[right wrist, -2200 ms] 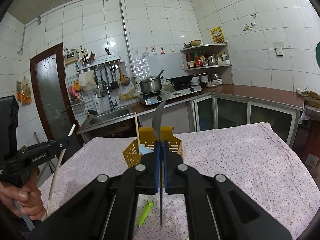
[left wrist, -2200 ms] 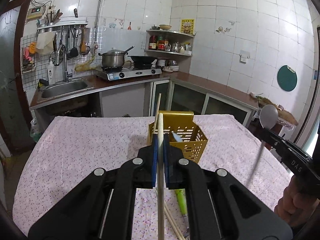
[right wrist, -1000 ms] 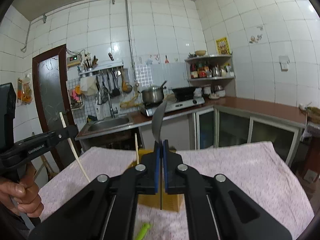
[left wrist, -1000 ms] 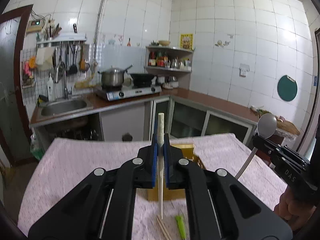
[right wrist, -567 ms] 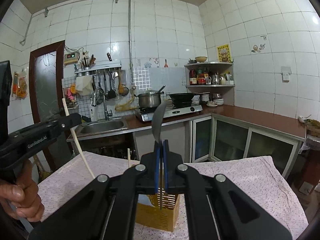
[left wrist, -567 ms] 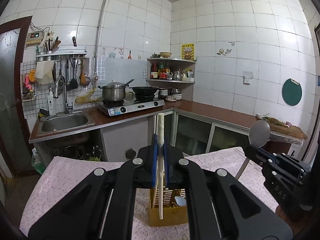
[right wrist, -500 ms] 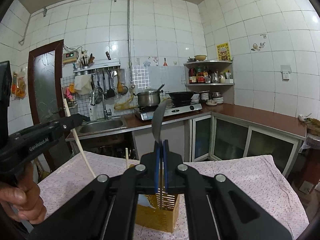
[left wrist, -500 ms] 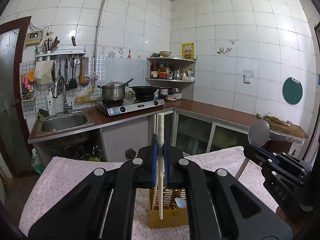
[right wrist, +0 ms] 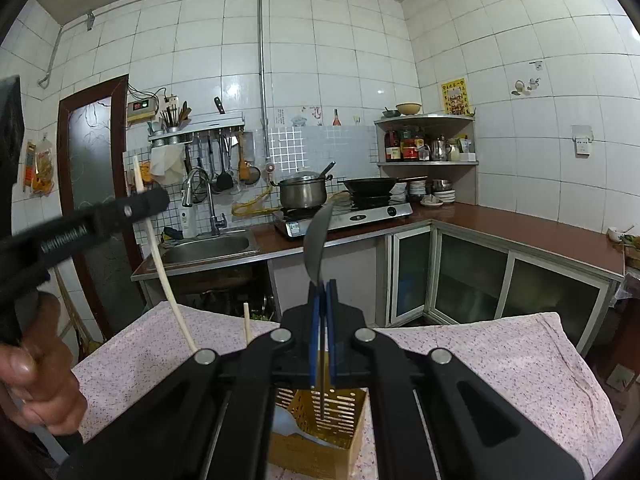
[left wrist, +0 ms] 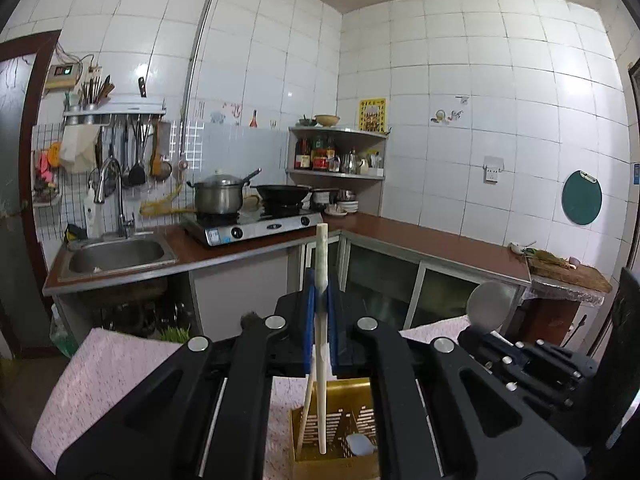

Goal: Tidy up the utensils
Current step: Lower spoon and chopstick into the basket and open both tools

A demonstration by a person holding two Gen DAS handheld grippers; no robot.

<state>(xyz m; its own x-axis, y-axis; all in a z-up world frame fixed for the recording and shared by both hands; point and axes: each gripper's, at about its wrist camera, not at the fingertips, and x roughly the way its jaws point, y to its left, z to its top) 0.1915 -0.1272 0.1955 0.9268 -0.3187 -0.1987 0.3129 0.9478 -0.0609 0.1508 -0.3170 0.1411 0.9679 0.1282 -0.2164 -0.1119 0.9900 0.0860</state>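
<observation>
My left gripper [left wrist: 320, 300] is shut on a pale wooden chopstick [left wrist: 321, 264] that stands upright, its lower end hanging over the yellow slotted basket [left wrist: 352, 420]. A second chopstick [left wrist: 306, 404] leans inside the basket, beside a white spoon [left wrist: 360, 442]. My right gripper [right wrist: 322, 292] is shut on a metal spoon [right wrist: 318, 236], bowl up, with the handle reaching down over the basket [right wrist: 340, 412]. In the right wrist view the left gripper [right wrist: 154, 196] and its chopstick [right wrist: 168, 280] come in from the left, held by a person's hand [right wrist: 36, 392].
The basket stands on a table with a pink flowered cloth [left wrist: 120, 364]. Beyond the table's far edge runs a brown L-shaped counter [right wrist: 520, 228] with a sink [left wrist: 116, 254], a stove [left wrist: 260, 228], a pot and a wok.
Both grippers have moved forward over the basket, which has slid down to the bottom of both views. Each still holds its utensil upright.
</observation>
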